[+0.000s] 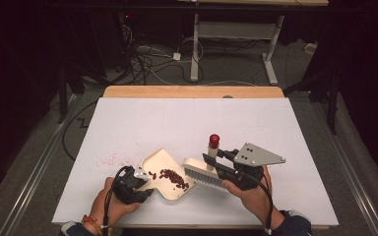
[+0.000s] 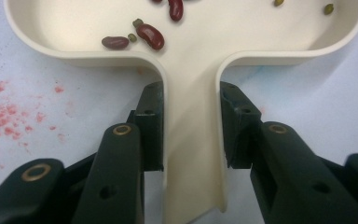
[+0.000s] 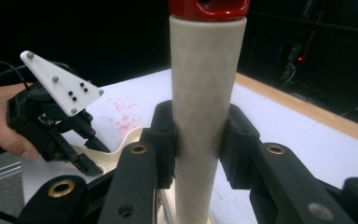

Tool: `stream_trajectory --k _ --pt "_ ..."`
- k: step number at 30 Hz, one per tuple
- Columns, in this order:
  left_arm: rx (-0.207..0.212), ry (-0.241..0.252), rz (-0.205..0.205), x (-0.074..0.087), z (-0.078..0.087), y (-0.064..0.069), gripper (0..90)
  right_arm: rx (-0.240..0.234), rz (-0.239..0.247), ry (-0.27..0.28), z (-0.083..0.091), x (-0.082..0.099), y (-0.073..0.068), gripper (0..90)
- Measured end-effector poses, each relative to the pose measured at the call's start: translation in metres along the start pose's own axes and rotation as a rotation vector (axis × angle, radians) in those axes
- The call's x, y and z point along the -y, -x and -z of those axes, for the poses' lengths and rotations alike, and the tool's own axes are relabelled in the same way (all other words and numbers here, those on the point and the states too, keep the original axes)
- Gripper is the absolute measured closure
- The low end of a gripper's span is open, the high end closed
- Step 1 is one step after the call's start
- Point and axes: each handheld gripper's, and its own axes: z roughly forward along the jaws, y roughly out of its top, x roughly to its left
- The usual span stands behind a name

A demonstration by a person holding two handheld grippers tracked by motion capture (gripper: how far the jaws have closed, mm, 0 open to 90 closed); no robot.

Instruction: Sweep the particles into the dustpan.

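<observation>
At the far left of the white table top (image 1: 197,123) lies a scatter of red crumbs and smears (image 1: 112,160), outside the pan; if you sweep from here they stay behind, and dragging the pan across them would only smear them further.

Just right of that, your left gripper (image 2: 191,126) is clamped on the narrow handle of the cream plastic dustpan (image 2: 191,56); both jaws press the handle's side walls, though one seems to bite only the edge, so a firm push from the brush could twist the pan in your grip and tip its contents.

The red kidney beans (image 1: 173,178) sit inside the pan, most of them heaped toward its open lip on the right, with a few loose ones nearer the handle; lift or tilt the handle end and, I judge, they will roll out over that lip onto the table.

Right again, the cream hand brush with white bristles (image 1: 204,174) lies against the pan's mouth; press too hard and the bristles may flick beans over the low rim.

Your right gripper (image 3: 198,140) grasps the brush's cream cylindrical handle with its red cap (image 3: 209,7), jaws tight on both sides; the handle is smooth and round, so it could rotate or slide in the pads mid-stroke.
</observation>
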Motion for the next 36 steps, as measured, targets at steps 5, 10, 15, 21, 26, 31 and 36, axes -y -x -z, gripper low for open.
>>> stream_trajectory --k 5,10,15,21,26,31,36 --pt "0.001 0.000 0.000 0.000 0.000 0.000 64.1 0.023 -0.002 -0.001 0.003 -0.001 0.007 70.5" --pt "0.000 0.000 0.000 0.000 0.000 0.000 64.2 0.107 0.072 -0.043 -0.002 0.005 0.008 70.5" --pt "-0.002 -0.001 0.001 0.000 0.000 0.000 64.1 0.135 0.083 -0.071 -0.006 0.010 0.008 70.5" --pt "-0.008 0.003 0.012 0.000 -0.001 0.002 64.1 0.145 0.077 -0.044 -0.013 0.016 0.000 70.5" --pt "-0.008 0.007 0.017 0.000 -0.001 0.002 64.1 0.120 0.037 -0.032 -0.014 0.018 -0.005 70.5" --pt "-0.010 0.009 0.018 0.000 -0.001 0.002 64.0 0.060 0.016 -0.029 -0.015 0.016 -0.015 70.5" --pt "-0.007 0.010 0.017 0.001 -0.001 0.002 64.1 0.046 0.022 -0.002 -0.008 0.009 -0.020 70.6"
